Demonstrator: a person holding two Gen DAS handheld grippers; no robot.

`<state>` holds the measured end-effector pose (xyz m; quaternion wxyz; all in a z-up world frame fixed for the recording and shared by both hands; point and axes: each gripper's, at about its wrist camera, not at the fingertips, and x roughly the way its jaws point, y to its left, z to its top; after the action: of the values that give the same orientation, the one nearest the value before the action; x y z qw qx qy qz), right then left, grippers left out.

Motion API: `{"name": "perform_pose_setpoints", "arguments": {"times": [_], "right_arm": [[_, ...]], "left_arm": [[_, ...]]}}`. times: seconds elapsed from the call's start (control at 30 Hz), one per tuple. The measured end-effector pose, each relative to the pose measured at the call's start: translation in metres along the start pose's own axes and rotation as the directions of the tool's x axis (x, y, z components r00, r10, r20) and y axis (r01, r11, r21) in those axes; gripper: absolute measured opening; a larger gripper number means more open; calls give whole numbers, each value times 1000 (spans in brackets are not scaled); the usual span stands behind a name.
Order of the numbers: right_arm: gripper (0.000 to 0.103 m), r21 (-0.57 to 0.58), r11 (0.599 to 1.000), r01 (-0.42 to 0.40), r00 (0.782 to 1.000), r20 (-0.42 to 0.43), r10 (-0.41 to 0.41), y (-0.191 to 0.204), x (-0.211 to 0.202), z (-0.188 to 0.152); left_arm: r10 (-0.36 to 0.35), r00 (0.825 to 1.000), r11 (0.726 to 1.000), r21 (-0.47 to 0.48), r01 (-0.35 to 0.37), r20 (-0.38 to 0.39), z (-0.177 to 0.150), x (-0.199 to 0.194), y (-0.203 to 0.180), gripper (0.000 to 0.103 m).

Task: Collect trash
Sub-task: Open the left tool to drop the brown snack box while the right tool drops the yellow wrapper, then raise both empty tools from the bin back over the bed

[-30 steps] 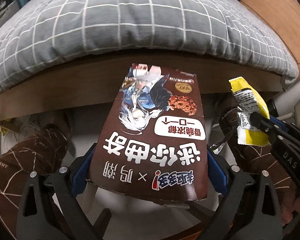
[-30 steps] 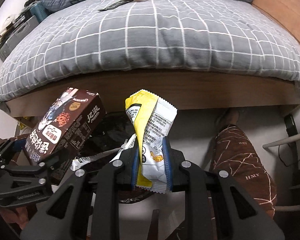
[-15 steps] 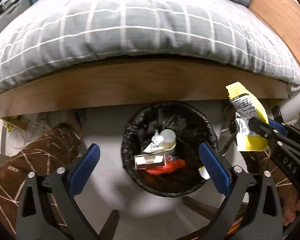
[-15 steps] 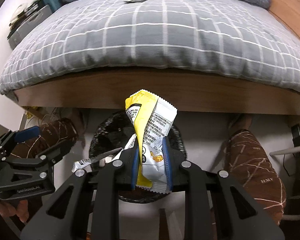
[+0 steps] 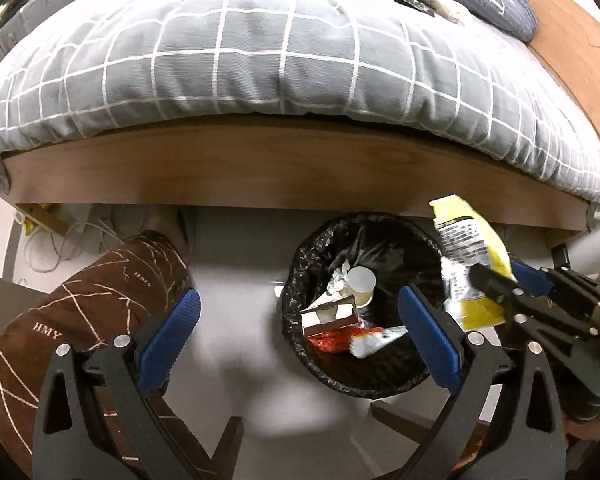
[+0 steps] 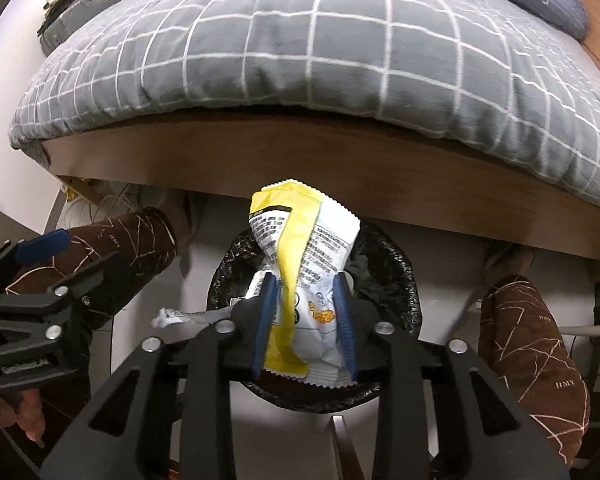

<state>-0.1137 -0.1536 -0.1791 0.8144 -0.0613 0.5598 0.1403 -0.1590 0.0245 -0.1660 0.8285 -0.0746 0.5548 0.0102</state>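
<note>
On the pale floor beside a bed (image 5: 260, 72), a black-lined trash bin (image 5: 384, 384) stands open. A yellow-and-white snack wrapper (image 6: 300, 248) hangs above it between the right gripper (image 6: 305, 320)'s jaws, which have just been opening and stand slightly parted around it. The left gripper (image 5: 296, 340) is spread wide, empty.

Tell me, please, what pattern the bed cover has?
The bed cover is grey with a white grid, clearest in the right wrist view.
</note>
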Motion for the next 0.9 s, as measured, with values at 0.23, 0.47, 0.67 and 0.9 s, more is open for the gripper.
{"name": "perform_pose_setpoints", "arguments": {"times": [0.23,0.47,0.67,0.9], "right_arm": [[52,-12,1000,-6,1000,-5,6,1,7,-1],[77,10,1000,14,999,31,-14,-8,-2,0],[94,21,998,58,993,102,-60,-23,-22,5],[95,28,994,104,980,168,-107,-39,-47,15]], "left_arm": [[7,1000,1000,23,-7,-12,0,2,-5,97],[20,1000,999,32,-20,-4,1,2,-7,97],[28,1000,999,35,-29,13,3,-7,-10,97],[34,998,998,47,-37,60,17,-26,-16,97]]}}
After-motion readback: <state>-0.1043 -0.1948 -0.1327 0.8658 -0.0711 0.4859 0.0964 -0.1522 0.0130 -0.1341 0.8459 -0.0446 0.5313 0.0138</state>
